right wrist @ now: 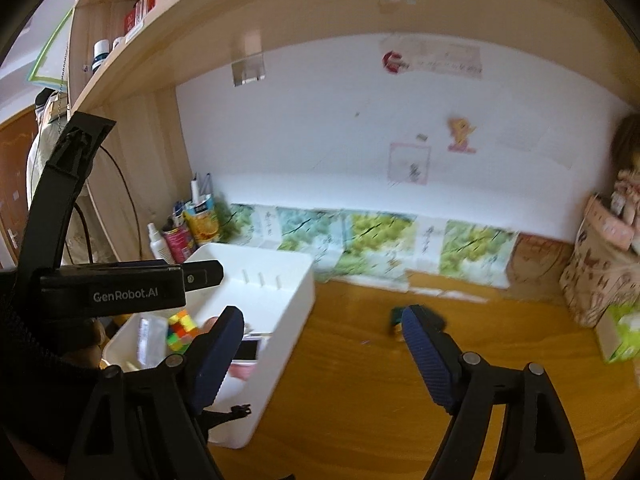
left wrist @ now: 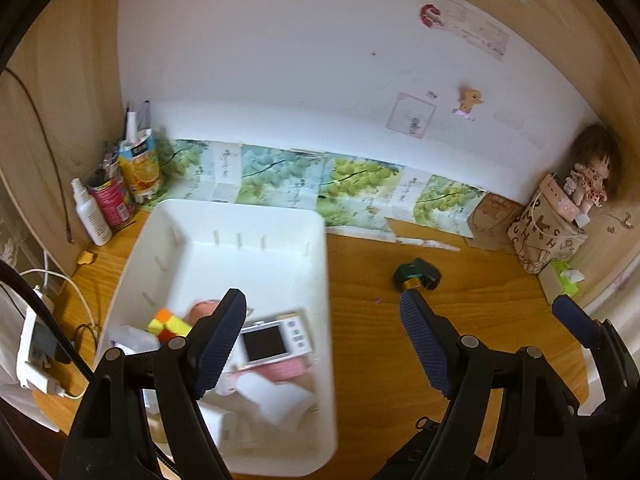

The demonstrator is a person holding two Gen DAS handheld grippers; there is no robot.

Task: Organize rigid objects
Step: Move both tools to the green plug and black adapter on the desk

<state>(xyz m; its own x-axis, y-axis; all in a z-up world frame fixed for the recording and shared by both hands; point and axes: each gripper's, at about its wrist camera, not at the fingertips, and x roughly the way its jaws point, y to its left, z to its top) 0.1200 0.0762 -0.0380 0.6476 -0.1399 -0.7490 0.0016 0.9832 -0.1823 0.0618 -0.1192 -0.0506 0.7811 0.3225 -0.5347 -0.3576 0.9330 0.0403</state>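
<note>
Both tongs gape empty — left tongs (left wrist: 324,320); right tongs (right wrist: 322,334) — above the white bin (left wrist: 280,240).

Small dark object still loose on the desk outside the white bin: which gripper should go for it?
Right, probably. The dark object lies beside the right gripper, whose jaws are open and empty. The left gripper straddles the white bin wall.

A home study nook: wooden desk (left wrist: 400,360), shelf (right wrist: 240,20) above, doll (left wrist: 592,176), wall stickers (left wrist: 470,100).

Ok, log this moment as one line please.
left gripper open, empty | right gripper open, empty | camera in bin | small dark object on desk
</note>
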